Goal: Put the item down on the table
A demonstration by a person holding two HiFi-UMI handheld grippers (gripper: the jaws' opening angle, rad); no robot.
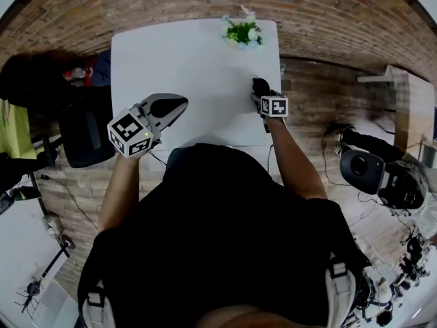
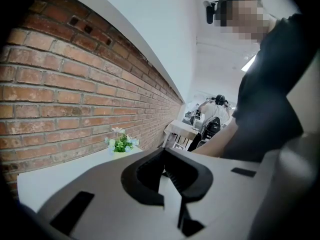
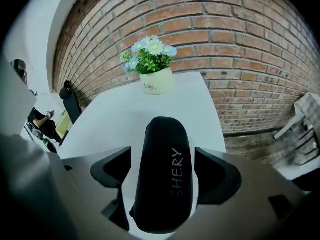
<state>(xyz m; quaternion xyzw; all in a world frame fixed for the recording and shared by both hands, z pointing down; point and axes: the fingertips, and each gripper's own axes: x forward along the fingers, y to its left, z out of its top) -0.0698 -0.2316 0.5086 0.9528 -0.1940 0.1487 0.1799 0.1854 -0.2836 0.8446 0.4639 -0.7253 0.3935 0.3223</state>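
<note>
Lying on the white table (image 1: 184, 53) between the right gripper's (image 3: 162, 156) parted jaws: 1 black case (image 3: 162, 184), seemingly free. Left gripper (image 2: 163, 156) closed, empty. Risk: a skewed withdrawal may snag and drag the case.

black case (image 3: 162, 174); white table (image 3: 115, 119); red-brown brick wall (image 3: 240, 44); cream pot (image 3: 156, 81); blue-white flowers (image 3: 147, 54)

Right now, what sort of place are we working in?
Probably an indoor studio or lab workspace: a white table set against a brick wall, a potted flower on it, and black equipment standing off to its right.
</note>
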